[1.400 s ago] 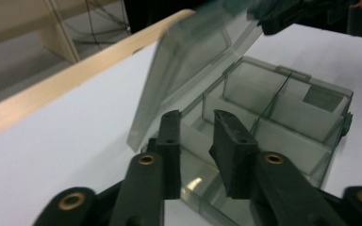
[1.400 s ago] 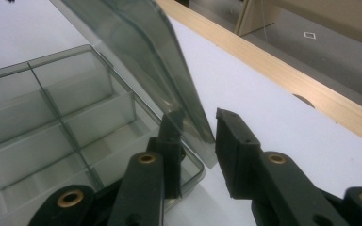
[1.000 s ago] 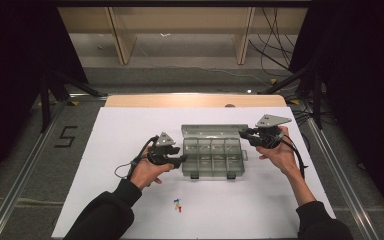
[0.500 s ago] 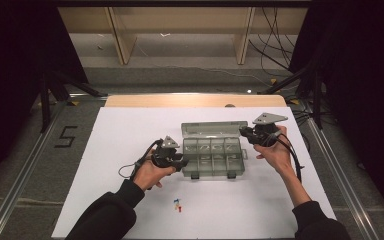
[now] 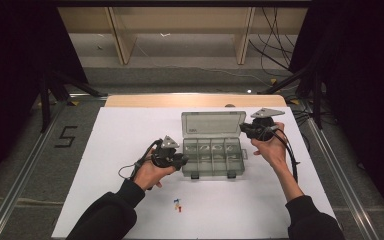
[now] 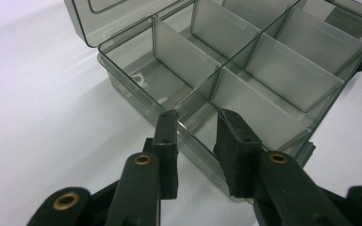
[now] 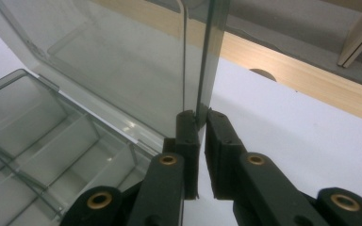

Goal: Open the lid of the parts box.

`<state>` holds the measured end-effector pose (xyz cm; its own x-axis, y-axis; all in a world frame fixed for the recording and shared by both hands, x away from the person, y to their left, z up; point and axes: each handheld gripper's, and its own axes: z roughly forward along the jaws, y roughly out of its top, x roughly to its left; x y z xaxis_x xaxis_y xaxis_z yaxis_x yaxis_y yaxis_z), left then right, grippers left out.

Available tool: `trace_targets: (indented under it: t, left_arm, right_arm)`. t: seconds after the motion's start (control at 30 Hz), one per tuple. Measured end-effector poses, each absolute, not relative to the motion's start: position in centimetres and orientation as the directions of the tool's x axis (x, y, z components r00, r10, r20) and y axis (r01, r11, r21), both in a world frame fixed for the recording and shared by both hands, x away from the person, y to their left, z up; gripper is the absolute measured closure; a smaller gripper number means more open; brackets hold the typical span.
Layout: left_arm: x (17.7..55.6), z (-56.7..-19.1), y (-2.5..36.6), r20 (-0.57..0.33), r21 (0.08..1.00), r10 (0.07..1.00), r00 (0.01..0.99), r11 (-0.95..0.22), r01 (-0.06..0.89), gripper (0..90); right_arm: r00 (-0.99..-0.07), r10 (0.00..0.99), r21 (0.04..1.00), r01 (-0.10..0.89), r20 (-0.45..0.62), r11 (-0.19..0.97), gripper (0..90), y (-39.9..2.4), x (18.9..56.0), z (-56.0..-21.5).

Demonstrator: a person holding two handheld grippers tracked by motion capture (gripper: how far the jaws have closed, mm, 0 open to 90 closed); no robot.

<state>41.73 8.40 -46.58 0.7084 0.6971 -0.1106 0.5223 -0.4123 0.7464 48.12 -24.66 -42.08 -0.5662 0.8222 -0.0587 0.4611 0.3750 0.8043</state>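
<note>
- Lying on the white table cover (image 5: pixel 130 140) near the middle of the table, the smoky transparent organizer box (image 5: pixel 212 159) had its lid (image 5: pixel 213 125) swung up and back toward the far side.
- The box base was split by dividers into two rows of compartments, and all those visible looked empty in the left gripper view and the right gripper view.
- The left gripper (image 5: pixel 180 161) was held at the left end of the box, its jaws parted and set astride the box's left wall (image 6: pixel 188 136): one jaw outside, the other over the nearest compartment. Whether the jaws pressed the wall could not be told.
- The left hand (image 5: pixel 152 172) wrapped that gripper from the near side, with its cable looping on the cover to the left.
- The right gripper (image 5: pixel 244 130) was at the right edge of the lid, and in the right gripper view its jaws were nearly together, pinching the lid's thin edge (image 7: pixel 202 94) between them.
- The right hand (image 5: pixel 270 147) held that gripper from the near right, its cable trailing back along the forearm.
- A few small coloured pieces (image 5: pixel 178 205) lay on the cover near the person, well apart from the box, too small to identify.
- A dark numeral 5 (image 5: pixel 66 136) was marked on the grey surface left of the cover.
</note>
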Motion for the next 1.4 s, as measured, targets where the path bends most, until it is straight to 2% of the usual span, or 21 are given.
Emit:
trace_targets:
  t: [0.23,0.4,0.43,0.57,0.6,0.63,0.73,0.8,1.13,1.4]
  left_arm:
    - [41.6,-46.5,8.2,-0.098,0.743,0.706,0.701,-0.417,0.523,70.1]
    - [41.5,-46.6,8.2,-0.105,0.744,0.712,0.694,-0.407,0.530,70.1]
    - [41.5,-46.6,8.2,-0.101,0.744,0.709,0.697,-0.411,0.527,70.1]
    - [41.5,-46.6,8.2,-0.102,0.745,0.711,0.696,-0.410,0.527,70.1]
    - [41.5,-46.6,8.2,-0.101,0.746,0.711,0.696,-0.409,0.526,70.1]
    - [41.5,-46.6,8.2,-0.102,0.746,0.710,0.697,-0.409,0.526,70.1]
    - [41.5,-46.6,8.2,-0.099,0.746,0.712,0.695,-0.409,0.525,70.1]
    - [41.5,-46.6,8.2,-0.090,0.750,0.708,0.700,-0.415,0.516,70.0]
    - [41.5,-46.7,8.3,-0.098,0.752,0.702,0.705,-0.411,0.515,69.9]
    - [41.4,-46.7,8.3,-0.105,0.757,0.708,0.699,-0.399,0.518,69.8]
  right_arm:
    - [-0.539,0.842,0.804,0.491,-0.024,0.337,84.8,-24.5,49.0,-42.2]
    - [-0.527,0.849,0.797,0.498,-0.036,0.343,84.8,-24.3,49.9,-42.3]
    - [-0.508,0.861,0.788,0.527,-0.010,0.319,84.8,-24.0,50.0,-42.3]
    - [-0.514,0.858,0.791,0.521,-0.010,0.322,84.8,-24.2,50.4,-42.4]
    - [-0.495,0.869,0.774,0.556,0.017,0.302,84.7,-24.0,50.3,-42.3]
    - [-0.508,0.861,0.787,0.525,-0.016,0.324,84.7,-24.1,50.6,-42.4]
    - [-0.499,0.867,0.783,0.538,-0.003,0.313,84.7,-24.0,50.8,-42.5]
    - [-0.465,0.885,0.767,0.579,0.033,0.275,84.6,-23.7,50.8,-42.4]
    - [-0.477,0.878,0.730,0.610,0.028,0.308,83.8,-23.6,51.8,-42.2]
    - [-0.459,0.886,0.723,0.634,0.065,0.275,83.3,-23.5,52.2,-42.4]
